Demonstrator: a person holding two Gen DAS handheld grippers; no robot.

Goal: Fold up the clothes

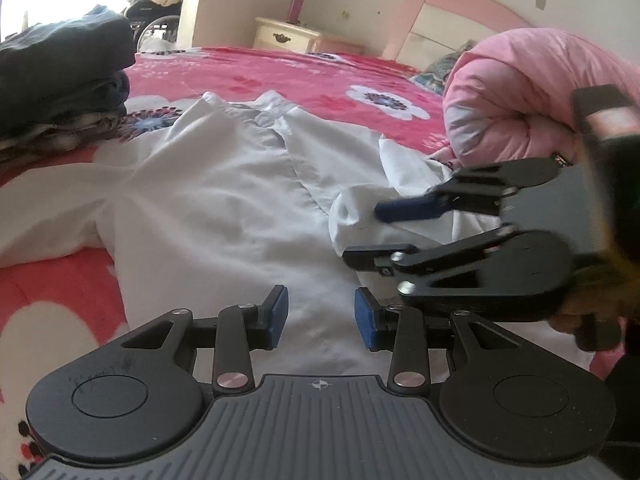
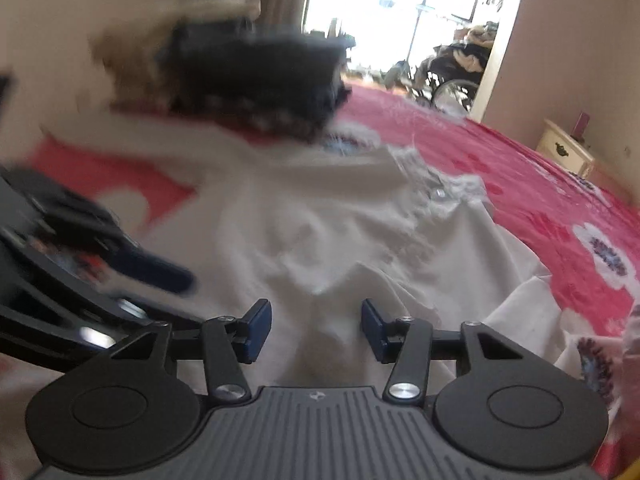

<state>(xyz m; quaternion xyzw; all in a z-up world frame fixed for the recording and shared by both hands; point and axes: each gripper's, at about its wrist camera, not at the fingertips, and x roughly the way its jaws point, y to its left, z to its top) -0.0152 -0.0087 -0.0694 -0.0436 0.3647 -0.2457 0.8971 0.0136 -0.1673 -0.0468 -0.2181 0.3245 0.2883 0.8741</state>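
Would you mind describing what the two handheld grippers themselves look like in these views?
Both match. The left gripper and the right gripper have black linkage arms with silver pivot bolts, round black side discs, a grey ribbed centre plate bearing a small crosshair mark, and blue pads on the fingertips. Faint scribbles mark the left gripper's left disc. No cables show.
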